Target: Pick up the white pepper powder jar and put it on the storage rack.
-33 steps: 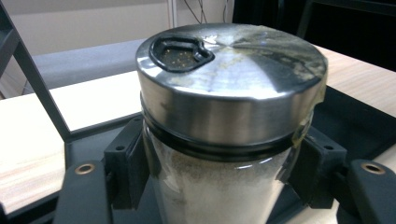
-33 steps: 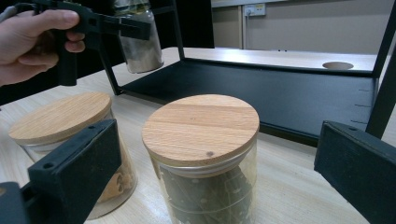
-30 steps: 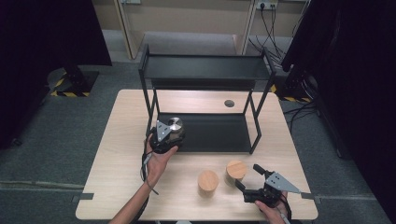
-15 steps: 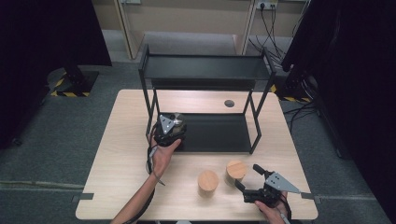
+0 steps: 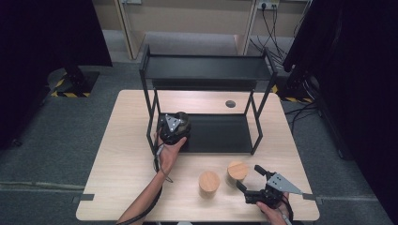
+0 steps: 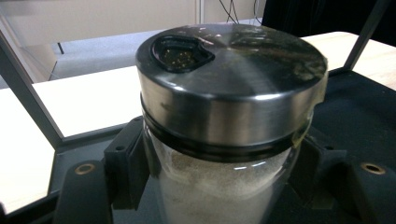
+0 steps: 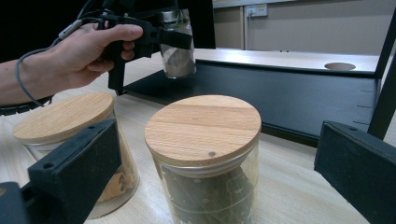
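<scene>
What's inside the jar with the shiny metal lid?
Through the glass of the jar, held in the left gripper, a pale, sandy-looking powder shows. The metal lid hides the top, and the jaws cover both sides.

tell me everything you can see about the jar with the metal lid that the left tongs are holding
The jar has a clear glass body under a brushed steel lid with a dark band at its base and a small shaped opening near the rim. Pale, sandy contents fill the part in view. It stands upright, clamped at both sides by the left tongs, above the front left of the rack's black lower shelf. Whether its base touches the shelf cannot be told.
</scene>
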Available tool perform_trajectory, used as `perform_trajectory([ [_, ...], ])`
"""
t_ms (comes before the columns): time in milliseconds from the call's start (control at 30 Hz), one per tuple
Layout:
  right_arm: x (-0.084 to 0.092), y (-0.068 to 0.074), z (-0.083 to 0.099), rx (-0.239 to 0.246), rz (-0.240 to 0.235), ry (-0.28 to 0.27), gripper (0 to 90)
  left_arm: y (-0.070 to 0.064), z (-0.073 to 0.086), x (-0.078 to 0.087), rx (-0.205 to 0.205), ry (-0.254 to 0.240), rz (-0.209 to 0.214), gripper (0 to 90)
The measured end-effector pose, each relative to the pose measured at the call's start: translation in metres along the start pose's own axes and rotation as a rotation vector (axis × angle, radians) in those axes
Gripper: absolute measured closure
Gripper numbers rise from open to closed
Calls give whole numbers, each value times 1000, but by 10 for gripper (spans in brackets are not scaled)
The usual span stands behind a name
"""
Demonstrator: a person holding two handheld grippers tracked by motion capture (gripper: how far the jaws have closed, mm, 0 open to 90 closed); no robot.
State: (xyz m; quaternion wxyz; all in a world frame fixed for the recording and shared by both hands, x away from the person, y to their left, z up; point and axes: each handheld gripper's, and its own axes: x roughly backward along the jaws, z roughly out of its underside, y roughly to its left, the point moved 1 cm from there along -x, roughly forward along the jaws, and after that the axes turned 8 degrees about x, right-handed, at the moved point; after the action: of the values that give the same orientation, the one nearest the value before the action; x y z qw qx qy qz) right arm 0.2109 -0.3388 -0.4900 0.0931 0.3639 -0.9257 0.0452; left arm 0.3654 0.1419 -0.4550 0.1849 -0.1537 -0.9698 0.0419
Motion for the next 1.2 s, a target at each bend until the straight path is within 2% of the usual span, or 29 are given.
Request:
perform_trajectory([
  [67, 0, 0, 0, 0, 0, 0, 9, 1, 2, -5, 19, 8, -3, 310],
  [267, 0, 0, 0, -1, -2, 0, 9, 3, 7, -12, 26, 11, -13, 310],
  [533, 0, 0, 0, 0, -4, -1, 9, 4, 7, -11, 27, 13, -16, 306],
  [567, 0, 0, 0, 0, -4, -1, 9, 4, 7, -11, 27, 19, -23, 285],
  [600, 0, 0, 0, 0, -4, -1, 9, 4, 6, -10, 31, 26, -24, 226],
  [700, -1, 0, 0, -2, -4, 0, 9, 5, 6, -6, 59, 30, -23, 149],
  [833, -1, 1, 0, -1, -5, -1, 9, 1, 4, 6, 55, 29, -23, 26],
  [867, -1, 1, 0, -1, -5, 0, 9, 1, 4, 6, 55, 29, -23, 30],
  [900, -1, 1, 0, -1, -6, 1, 9, 0, 2, 11, 38, 25, -14, 30],
  [1067, -1, 1, 0, -2, -6, 0, 8, -3, -1, 23, 28, 17, 2, 21],
  [1200, -1, 1, 0, -3, -6, 0, 9, -3, 0, 30, 50, 13, 13, 20],
])
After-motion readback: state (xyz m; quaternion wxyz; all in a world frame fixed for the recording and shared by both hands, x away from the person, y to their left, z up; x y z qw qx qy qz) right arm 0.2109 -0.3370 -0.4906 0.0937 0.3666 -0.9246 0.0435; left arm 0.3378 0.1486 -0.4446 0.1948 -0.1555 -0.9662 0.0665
